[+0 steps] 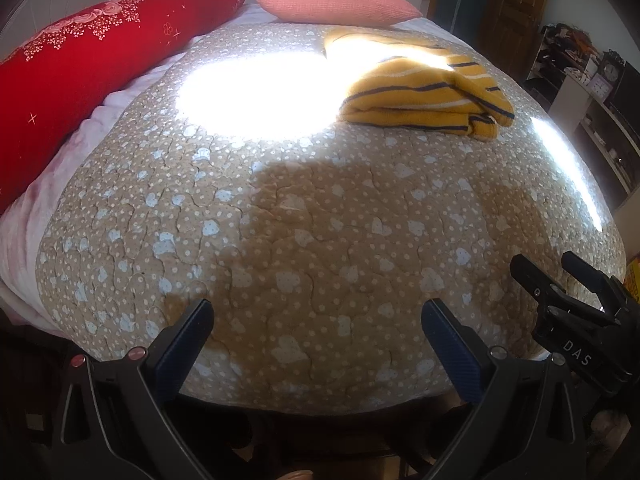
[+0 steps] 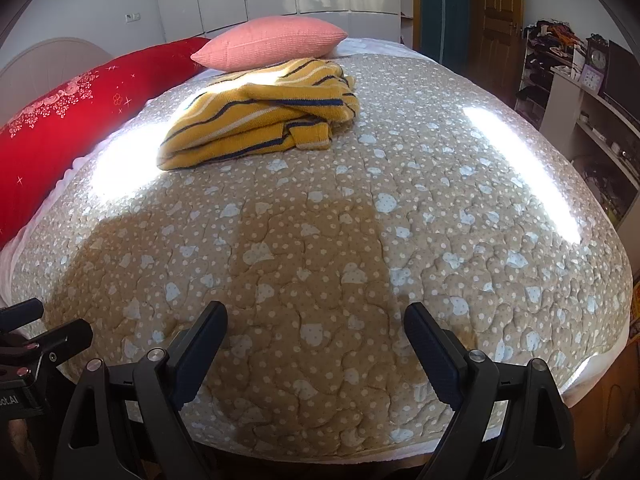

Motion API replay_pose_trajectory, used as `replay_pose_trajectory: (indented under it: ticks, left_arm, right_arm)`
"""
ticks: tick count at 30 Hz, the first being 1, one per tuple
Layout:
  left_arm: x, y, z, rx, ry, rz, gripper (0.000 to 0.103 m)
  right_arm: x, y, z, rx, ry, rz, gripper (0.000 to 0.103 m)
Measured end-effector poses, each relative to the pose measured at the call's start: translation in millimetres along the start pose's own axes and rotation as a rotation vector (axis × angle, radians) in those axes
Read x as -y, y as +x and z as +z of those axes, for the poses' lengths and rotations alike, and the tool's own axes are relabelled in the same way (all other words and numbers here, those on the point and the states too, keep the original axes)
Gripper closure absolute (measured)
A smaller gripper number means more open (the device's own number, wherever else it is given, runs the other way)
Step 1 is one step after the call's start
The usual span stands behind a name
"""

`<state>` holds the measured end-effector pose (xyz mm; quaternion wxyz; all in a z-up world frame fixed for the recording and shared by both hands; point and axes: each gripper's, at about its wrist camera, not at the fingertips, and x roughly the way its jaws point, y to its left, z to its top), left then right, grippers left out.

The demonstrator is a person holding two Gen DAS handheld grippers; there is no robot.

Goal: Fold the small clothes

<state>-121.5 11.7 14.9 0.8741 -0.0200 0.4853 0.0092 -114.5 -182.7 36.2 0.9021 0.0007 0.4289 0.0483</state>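
A yellow knitted garment with dark blue and white stripes (image 1: 424,96) lies folded in a loose bundle on the far part of the bed; it also shows in the right wrist view (image 2: 260,120). My left gripper (image 1: 318,312) is open and empty, low over the near edge of the bed, far from the garment. My right gripper (image 2: 316,316) is open and empty, also over the near edge. The right gripper shows at the right in the left wrist view (image 1: 548,264). The left gripper shows at the left edge in the right wrist view (image 2: 48,320).
The bed has a beige quilt with white dots and hearts (image 1: 320,220). A long red pillow (image 1: 80,64) lies along the left side, a pink pillow (image 1: 340,0) at the head. Shelves with clutter and clocks (image 2: 580,80) stand to the right. Bright sun patches fall on the quilt.
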Motion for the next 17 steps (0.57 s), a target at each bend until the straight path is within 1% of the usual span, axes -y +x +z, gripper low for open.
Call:
replay_pose_trajectory:
  ticks: [5, 9, 13, 17]
  left_arm:
    - [-3, -5, 21, 0.064, 0.027, -0.001, 0.000]
    - [-1, -10, 35, 0.117, 0.044, -0.026, 0.000]
    - [2, -6, 42, 0.132, 0.057, -0.056, 0.000]
    - [5, 3, 40, 0.124, 0.069, -0.053, 0.000]
  right_arm:
    - [-6, 2, 20, 0.033, -0.036, 0.002, 0.010]
    - [-14, 5, 37, 0.055, -0.049, 0.010, 0.010]
    - [-23, 8, 48, 0.069, -0.061, 0.015, 0.010]
    - [-31, 12, 51, 0.073, -0.086, 0.011, 0.010]
